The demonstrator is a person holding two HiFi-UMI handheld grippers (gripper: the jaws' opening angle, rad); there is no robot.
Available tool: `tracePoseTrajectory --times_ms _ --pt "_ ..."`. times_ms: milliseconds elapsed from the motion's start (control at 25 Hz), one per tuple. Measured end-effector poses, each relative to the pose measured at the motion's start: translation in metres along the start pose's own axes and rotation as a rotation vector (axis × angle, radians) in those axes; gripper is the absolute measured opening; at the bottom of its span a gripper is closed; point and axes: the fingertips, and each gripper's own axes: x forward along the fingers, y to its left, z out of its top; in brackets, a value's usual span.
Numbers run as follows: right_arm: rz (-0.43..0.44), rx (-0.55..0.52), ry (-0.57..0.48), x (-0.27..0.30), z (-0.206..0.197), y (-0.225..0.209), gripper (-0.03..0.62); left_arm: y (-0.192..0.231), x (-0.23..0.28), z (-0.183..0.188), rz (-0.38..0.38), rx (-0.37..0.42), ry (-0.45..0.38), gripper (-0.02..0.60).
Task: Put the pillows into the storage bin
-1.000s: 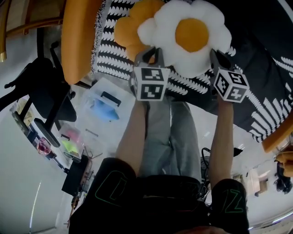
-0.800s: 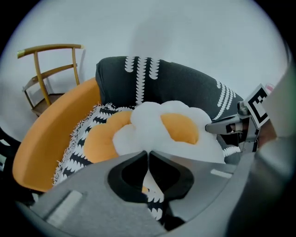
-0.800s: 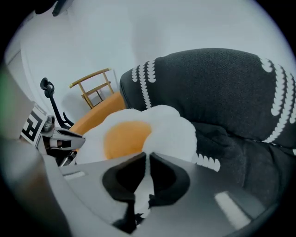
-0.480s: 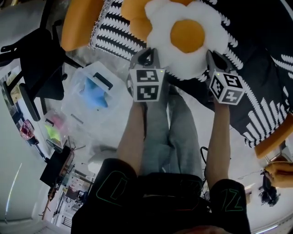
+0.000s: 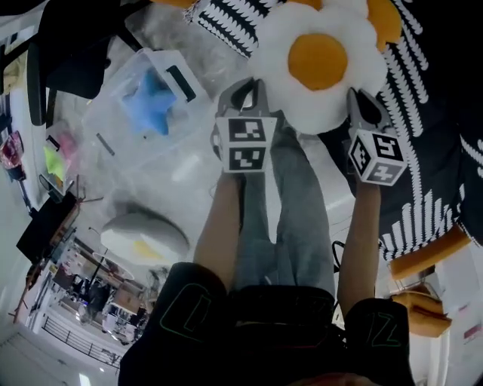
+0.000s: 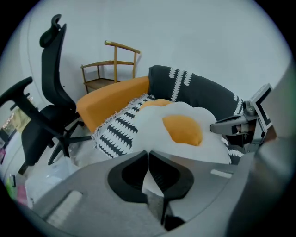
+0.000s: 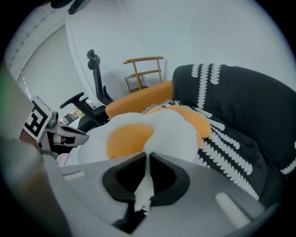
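The left gripper (image 6: 149, 172) was clamped on the white rim of the flower pillow (image 5: 320, 66). The right gripper (image 7: 147, 178) pinched the opposite rim, so the pillow spanned left to right between them. The clear storage bin (image 5: 106, 132), with a blue star pillow (image 5: 147, 102) inside, lay to the left, near the left gripper and well apart from the right. The carry would likely swing leftward.

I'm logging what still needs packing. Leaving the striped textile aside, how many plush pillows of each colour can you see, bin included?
white flower pillow with an orange centre: 1
orange pillow behind it: 1
blue star pillow in the clear storage bin: 1
Total: 3
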Motion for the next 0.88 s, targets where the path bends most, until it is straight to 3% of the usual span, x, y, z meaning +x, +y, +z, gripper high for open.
tracePoseTrajectory --times_ms 280,560,880 --pt "0.089 -0.197 0.047 0.034 -0.001 0.111 0.020 0.085 -0.045 -0.079 0.087 -0.175 -0.017 0.020" --pt "0.185 -0.304 0.118 0.075 -0.028 0.222 0.020 0.167 -0.081 -0.166 0.168 -0.319 0.010 0.018" --pt "0.288 -0.382 0.182 0.112 -0.058 0.366 0.020 0.273 -0.139 -0.255 0.245 -0.410 0.049 0.018"
